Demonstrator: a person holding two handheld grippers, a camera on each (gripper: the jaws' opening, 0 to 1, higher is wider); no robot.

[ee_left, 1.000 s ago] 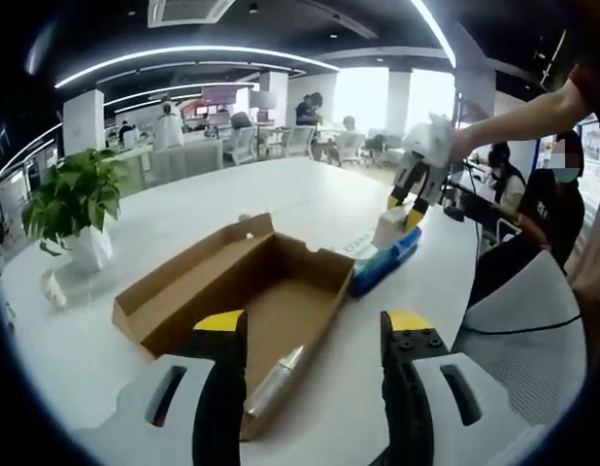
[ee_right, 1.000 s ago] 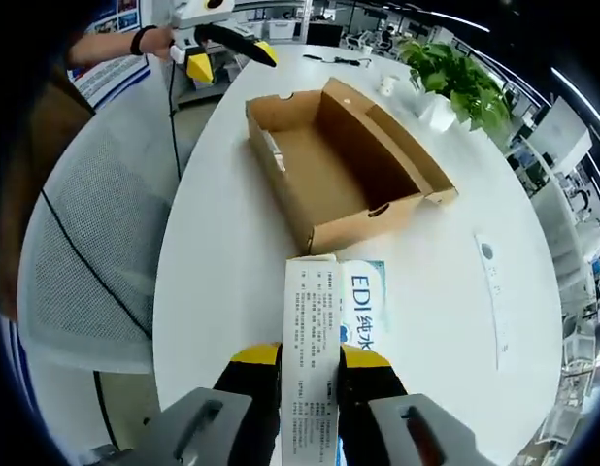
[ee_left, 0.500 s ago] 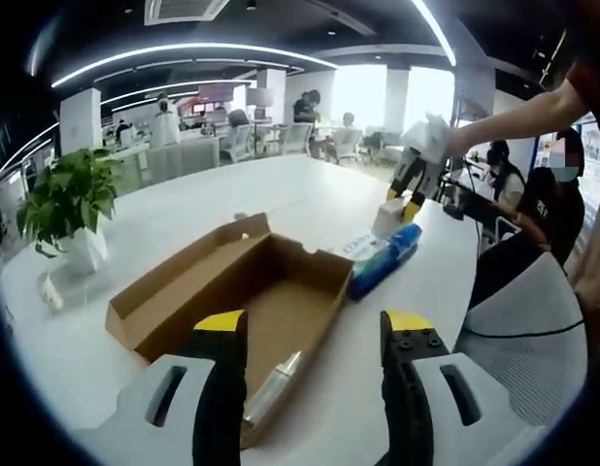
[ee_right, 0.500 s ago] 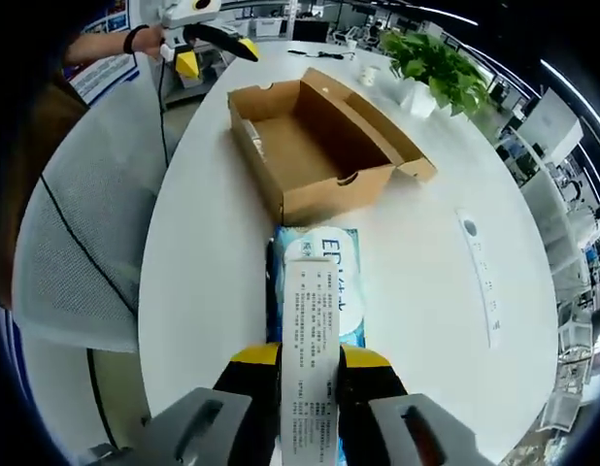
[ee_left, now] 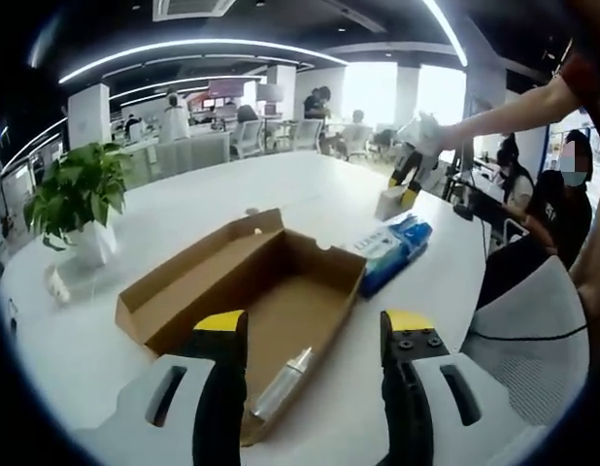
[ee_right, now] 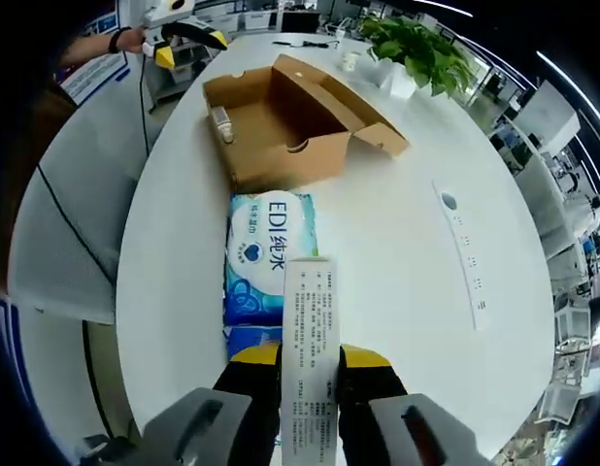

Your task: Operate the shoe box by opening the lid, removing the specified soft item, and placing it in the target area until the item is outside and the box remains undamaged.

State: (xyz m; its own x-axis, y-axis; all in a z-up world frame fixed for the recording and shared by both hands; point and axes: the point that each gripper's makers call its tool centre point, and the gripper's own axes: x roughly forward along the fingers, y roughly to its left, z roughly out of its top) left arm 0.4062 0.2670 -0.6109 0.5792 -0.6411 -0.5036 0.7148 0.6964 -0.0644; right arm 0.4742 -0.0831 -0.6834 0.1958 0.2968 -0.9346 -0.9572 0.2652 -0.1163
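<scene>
The open cardboard shoe box point(ee_left: 251, 282) lies on the white table, lid folded back, with a silver bottle point(ee_left: 281, 383) in it. My left gripper point(ee_left: 315, 335) is open just before the box's near end, holding nothing. A blue wipes pack point(ee_left: 392, 248) lies flat on the table past the box's right side. In the right gripper view the pack point(ee_right: 266, 257) rests between me and the box point(ee_right: 281, 121). My right gripper point(ee_right: 310, 357) is shut on the pack's white label flap point(ee_right: 310, 311). The left gripper point(ee_right: 179, 34) shows far off at the top left.
A potted plant point(ee_left: 72, 199) stands at the table's far side beyond the box. A white power strip point(ee_right: 460, 252) lies right of the pack. A grey mesh chair point(ee_right: 77, 223) sits against the table edge. People sit at desks in the background.
My right gripper has drawn back from the box with the label flap, and the wipes pack now lies flat on the table beside the box. The left gripper has hardly moved.
</scene>
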